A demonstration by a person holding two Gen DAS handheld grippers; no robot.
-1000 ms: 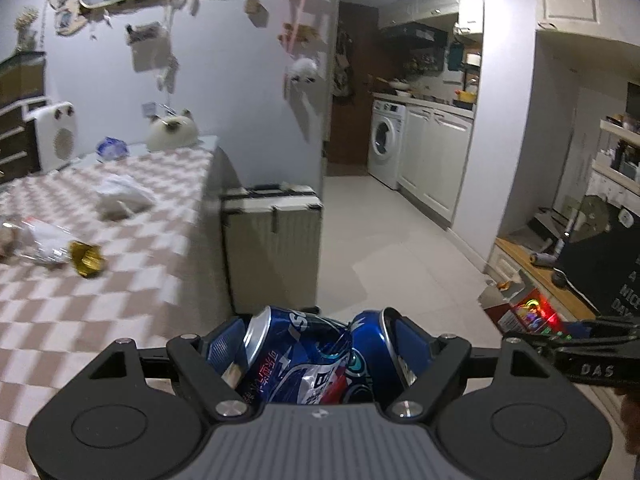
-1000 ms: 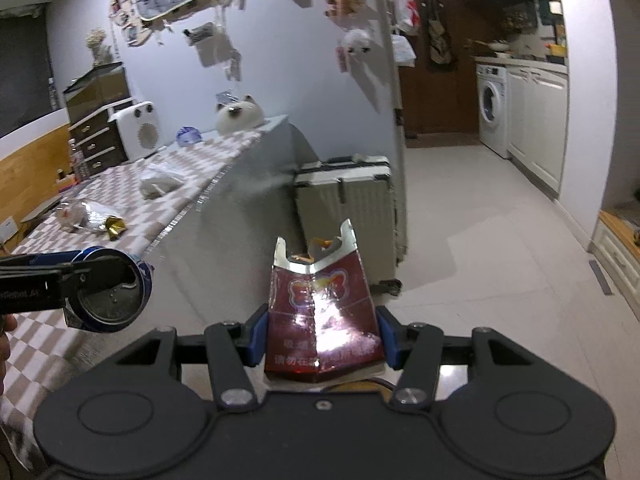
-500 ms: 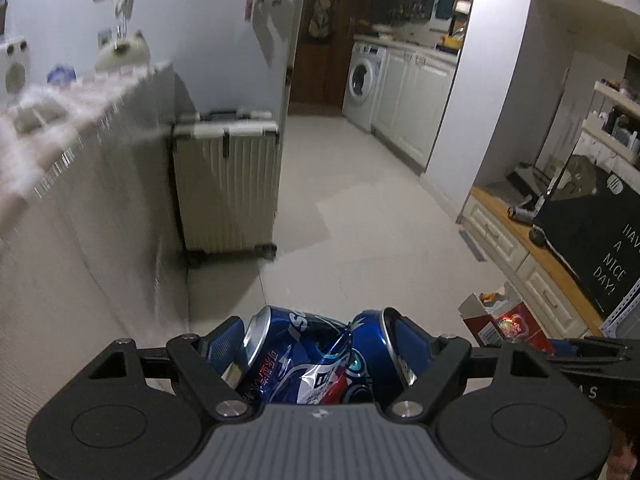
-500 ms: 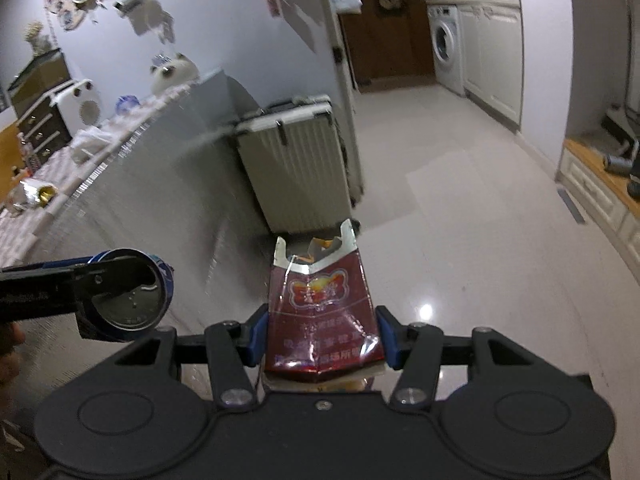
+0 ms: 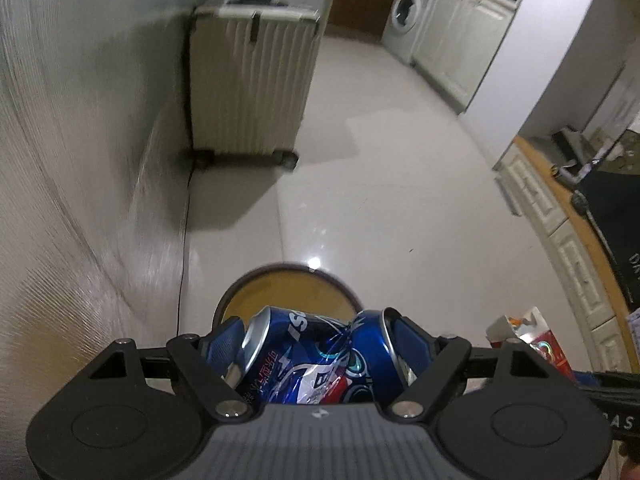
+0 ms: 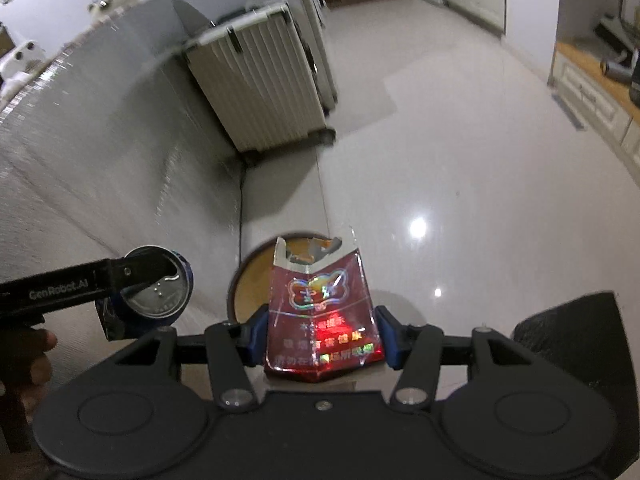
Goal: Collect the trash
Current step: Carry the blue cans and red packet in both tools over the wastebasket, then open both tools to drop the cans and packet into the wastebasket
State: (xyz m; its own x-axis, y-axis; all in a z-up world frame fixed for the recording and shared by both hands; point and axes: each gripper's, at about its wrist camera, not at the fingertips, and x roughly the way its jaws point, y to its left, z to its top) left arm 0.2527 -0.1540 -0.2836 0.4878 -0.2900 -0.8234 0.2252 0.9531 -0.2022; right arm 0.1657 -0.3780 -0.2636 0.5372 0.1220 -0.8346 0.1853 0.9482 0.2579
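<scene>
We hold a crushed blue can (image 5: 320, 356) clamped in our left tongs (image 5: 320, 354) and a torn red packet (image 6: 322, 312) pinched in our right tongs (image 6: 320, 336). Both hang above a round bin (image 5: 288, 286) on the floor, near the ribbed suitcase (image 5: 250, 80).

- Can (image 5: 316, 356): thin crumpled metal, glossy blue print.
- Cigarette pack (image 6: 322, 312): torn red card with shiny foil (holographic sheen).
- Floor (image 5: 400, 184): smooth, glossy tile.
- Suitcase (image 5: 250, 80): ribbed hard shell, matt.
- Bin (image 5: 288, 286): smooth rim.

Home, washing machine (image 5: 404, 4), suitcase (image 5: 250, 80)
</scene>
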